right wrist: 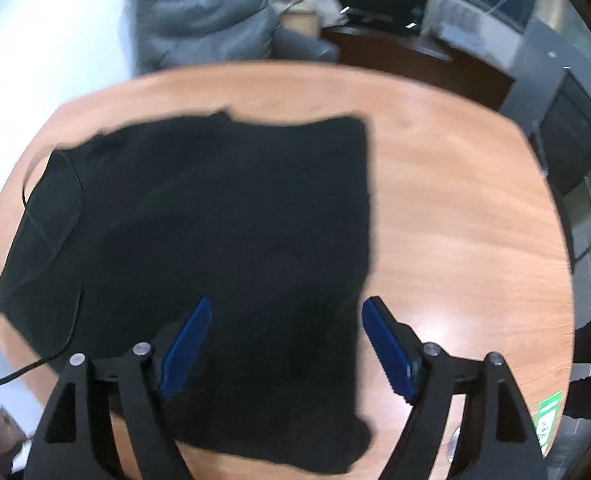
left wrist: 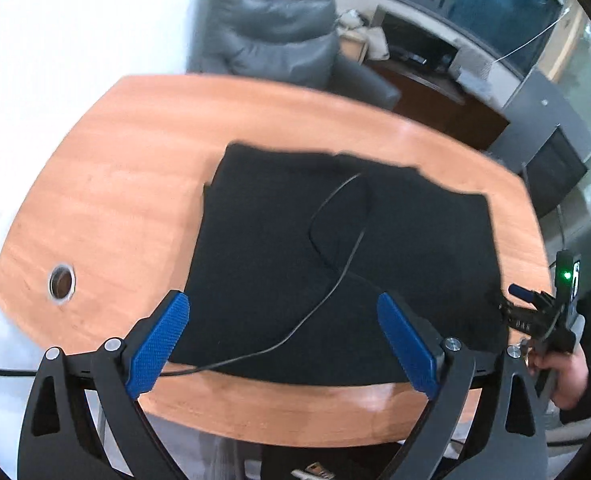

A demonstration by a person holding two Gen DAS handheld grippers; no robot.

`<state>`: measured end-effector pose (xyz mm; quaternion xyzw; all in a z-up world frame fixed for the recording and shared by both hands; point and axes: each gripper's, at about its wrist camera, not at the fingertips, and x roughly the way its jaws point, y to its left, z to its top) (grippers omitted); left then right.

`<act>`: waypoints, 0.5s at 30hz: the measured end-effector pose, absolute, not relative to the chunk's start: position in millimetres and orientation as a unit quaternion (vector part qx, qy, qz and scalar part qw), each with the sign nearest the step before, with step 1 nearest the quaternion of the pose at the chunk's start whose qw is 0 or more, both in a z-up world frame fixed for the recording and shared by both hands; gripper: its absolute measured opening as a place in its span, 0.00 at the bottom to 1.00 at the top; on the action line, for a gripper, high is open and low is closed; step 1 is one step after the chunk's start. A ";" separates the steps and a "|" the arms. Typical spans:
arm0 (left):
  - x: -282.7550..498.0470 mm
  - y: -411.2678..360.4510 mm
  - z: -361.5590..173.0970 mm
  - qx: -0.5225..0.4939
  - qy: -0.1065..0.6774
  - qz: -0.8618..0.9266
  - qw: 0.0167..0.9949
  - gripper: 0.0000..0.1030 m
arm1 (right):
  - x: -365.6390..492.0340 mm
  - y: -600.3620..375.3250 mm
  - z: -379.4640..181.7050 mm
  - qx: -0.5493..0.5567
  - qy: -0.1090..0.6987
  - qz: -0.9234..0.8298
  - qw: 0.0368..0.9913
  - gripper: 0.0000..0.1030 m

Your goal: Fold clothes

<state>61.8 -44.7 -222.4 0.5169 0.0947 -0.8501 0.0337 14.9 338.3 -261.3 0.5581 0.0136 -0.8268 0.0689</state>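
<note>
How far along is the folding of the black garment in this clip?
Mostly done, by the look of it: the black garment lies as a compact, roughly rectangular stack on the wooden table. Nothing is in hand: left gripper and right gripper both hang open above it. A thin cable trails across the cloth. Perhaps one more fold remains.

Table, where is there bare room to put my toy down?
Bare wooden table lies right of the black garment, and left of it around the round cable hole. The middle is crowded: garment with a thin black cable across it.
</note>
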 end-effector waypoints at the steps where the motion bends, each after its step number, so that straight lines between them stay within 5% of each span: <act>1: 60.2 -45.4 -230.4 0.521 0.089 -0.848 0.033 0.94 | 21.3 331.7 -272.6 0.572 0.015 -0.817 0.078 0.83; 5: 45.2 -52.8 -261.4 0.539 0.070 -0.839 0.024 0.94 | 31.9 314.6 -316.3 0.600 0.044 -0.794 0.090 0.94; 15: 28.1 -98.0 -255.9 0.535 0.094 -0.839 0.025 0.94 | 26.0 307.9 -294.2 0.644 0.033 -0.764 0.026 0.94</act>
